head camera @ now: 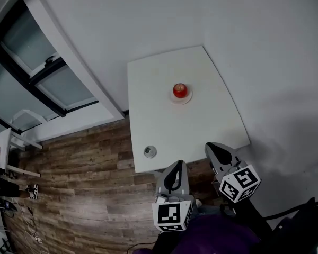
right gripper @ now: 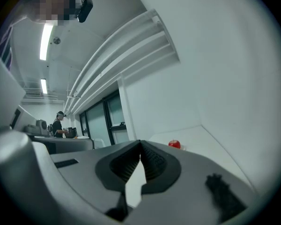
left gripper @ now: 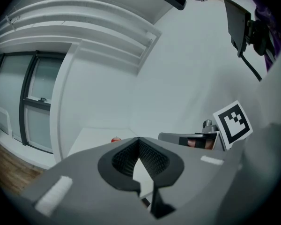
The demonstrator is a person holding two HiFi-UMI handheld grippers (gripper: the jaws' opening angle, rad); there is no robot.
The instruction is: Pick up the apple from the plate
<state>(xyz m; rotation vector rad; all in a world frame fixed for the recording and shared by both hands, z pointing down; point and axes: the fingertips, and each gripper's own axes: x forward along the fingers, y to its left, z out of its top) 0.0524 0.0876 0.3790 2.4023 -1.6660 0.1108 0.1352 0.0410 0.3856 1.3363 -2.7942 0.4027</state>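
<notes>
Fingers of the left gripper are pressed together at their tips, ribbed pads facing each other, with nothing between them. The right gripper is the same: its fingers meet at the tips and grip nothing.

Both grippers sit at the near edge of the bench, pointing across it, almost level. The left gripper is just short of that edge, over the wooden floor. The right gripper's tips reach over the bench's near right corner. Each carries its cube with square markers at the back, the left cube and the right cube, both off the bench on the person's side.

The apple, red, stands upright on a small pale plate on the far half of the bench, roughly midway between its left and right edges and well apart from both grippers. From the left gripper view it shows as a small red spot just left of the tips. From the right gripper view it lies a little to the right of them.

A small grey round thing sits in the bench top near the near left corner. White wall runs along the bench's far and right sides. Dark-framed windows stand off to the bench's left. Far beyond the bench's left side, a person stands at a counter.
</notes>
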